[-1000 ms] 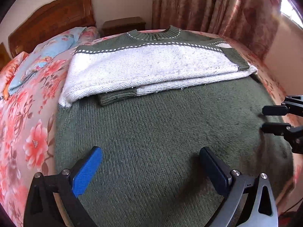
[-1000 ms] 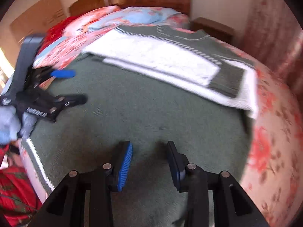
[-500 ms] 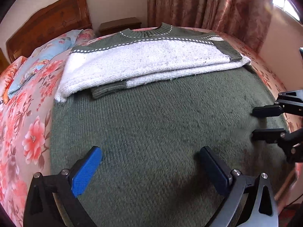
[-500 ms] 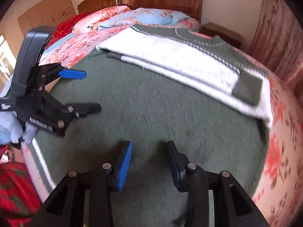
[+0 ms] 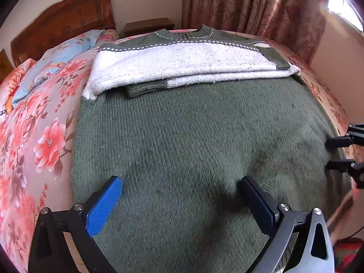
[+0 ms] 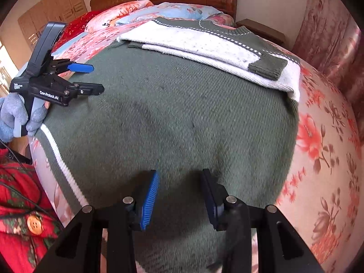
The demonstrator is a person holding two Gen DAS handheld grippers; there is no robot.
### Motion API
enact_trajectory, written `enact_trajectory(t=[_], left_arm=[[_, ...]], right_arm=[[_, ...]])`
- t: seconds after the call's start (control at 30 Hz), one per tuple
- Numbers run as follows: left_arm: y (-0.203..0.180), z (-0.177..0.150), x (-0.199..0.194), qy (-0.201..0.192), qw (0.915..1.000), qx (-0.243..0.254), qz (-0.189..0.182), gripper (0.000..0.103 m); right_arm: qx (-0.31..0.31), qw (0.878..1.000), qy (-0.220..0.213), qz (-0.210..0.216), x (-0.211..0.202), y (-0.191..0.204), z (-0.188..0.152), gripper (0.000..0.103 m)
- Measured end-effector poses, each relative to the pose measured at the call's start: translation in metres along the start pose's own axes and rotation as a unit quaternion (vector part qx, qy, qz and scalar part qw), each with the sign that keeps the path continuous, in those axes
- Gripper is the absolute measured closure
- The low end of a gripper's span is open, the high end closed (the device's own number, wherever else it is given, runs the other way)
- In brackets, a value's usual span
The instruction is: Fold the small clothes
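1. Left wrist view: the left gripper hangs over the near part of the green sweater, its jaws spread wide with nothing between them. Whether the fingers touch the knit cannot be told.
2. At the right edge of this view the right gripper shows only its two dark tips, a gap between them, over the sweater's right edge.
3. The sweater lies flat on the floral bedspread, collar far, its white sleeves folded across the chest.
4. Right wrist view: the right gripper has its jaws partly apart, holding nothing, above the green body.
5. Only this view shows the gloved hand holding the left gripper, jaws open over the sweater's left side, and the white-striped hem at the bed's near-left edge.
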State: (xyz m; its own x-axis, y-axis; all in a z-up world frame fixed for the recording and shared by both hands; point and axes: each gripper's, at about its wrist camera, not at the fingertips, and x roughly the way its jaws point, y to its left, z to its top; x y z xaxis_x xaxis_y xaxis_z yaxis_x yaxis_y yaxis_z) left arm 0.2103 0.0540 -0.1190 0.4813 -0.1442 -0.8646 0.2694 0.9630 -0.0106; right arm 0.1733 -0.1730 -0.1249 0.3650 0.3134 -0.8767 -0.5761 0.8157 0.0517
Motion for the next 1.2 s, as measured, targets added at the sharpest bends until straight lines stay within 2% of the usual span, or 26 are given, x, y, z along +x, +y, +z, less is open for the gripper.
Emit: enact_trajectory(t=[0.17,0.2,0.33,0.4,0.43,0.47,0.53,0.6,0.67,0.7,0.73,0.8,1.0,1.07,1.2], left_arm=[[0.016,-0.026,-0.016,0.003,0.9998,-0.010,-0.015,0.000],[0.019,-0.032,-0.017,0.012,0.9999,0.003,0.003,0.000],[0.027,-0.044,-0.025,0.018,0.9997,0.011,-0.008,0.000],[0.019,-0.037,-0.026,0.018,0.9997,0.015,-0.003,0.000],[0.014,-0.029,-0.029,0.008,0.9997,0.010,-0.020,0.000],[0.008,-0.022,-0.031,-0.002,0.9992,0.007,-0.039,0.000],[-0.007,-0.001,-0.028,-0.020,0.9973,0.003,-0.070,0.000],[-0.023,0.009,-0.017,-0.016,0.9972,0.021,-0.070,0.000],[-0.037,0.010,0.002,0.006,0.9974,0.047,-0.055,0.000],[-0.041,0.006,0.005,0.008,0.9973,0.061,-0.040,0.000],[-0.043,0.000,0.002,-0.009,0.9963,0.078,-0.034,0.000],[-0.033,-0.013,-0.005,0.002,0.9959,0.076,-0.050,0.000],[-0.014,-0.039,-0.020,0.031,0.9924,0.094,-0.073,0.000],[-0.021,-0.048,-0.024,0.044,0.9884,0.130,-0.065,0.000],[-0.017,-0.046,-0.027,0.046,0.9887,0.126,-0.067,0.000]], right_arm=[[0.004,1.000,0.008,0.005,-0.009,-0.004,-0.016,0.063],[0.003,1.000,0.012,0.006,-0.012,-0.004,-0.020,0.063],[0.013,1.000,0.023,0.016,-0.023,-0.010,-0.034,0.063],[0.007,0.999,0.037,0.001,-0.020,-0.003,-0.026,0.064],[-0.005,0.999,0.037,-0.010,-0.018,0.005,-0.017,0.064],[-0.016,0.999,0.026,-0.010,-0.020,0.012,-0.010,0.064],[-0.028,0.999,-0.014,0.023,-0.021,0.026,0.012,0.064],[-0.036,0.998,-0.027,0.041,-0.011,0.039,0.034,0.064],[-0.060,0.997,-0.011,0.038,0.011,0.051,0.047,0.064],[-0.068,0.997,0.013,0.029,0.026,0.054,0.048,0.064],[-0.079,0.997,0.003,0.022,0.025,0.057,0.047,0.064],[-0.087,0.996,0.006,0.028,0.021,0.055,0.035,0.061],[-0.068,0.992,0.057,0.086,-0.005,0.030,-0.015,0.060],[-0.067,0.992,0.066,0.083,-0.008,0.029,-0.024,0.060],[-0.080,0.992,0.072,0.065,-0.007,0.031,-0.026,0.059]])
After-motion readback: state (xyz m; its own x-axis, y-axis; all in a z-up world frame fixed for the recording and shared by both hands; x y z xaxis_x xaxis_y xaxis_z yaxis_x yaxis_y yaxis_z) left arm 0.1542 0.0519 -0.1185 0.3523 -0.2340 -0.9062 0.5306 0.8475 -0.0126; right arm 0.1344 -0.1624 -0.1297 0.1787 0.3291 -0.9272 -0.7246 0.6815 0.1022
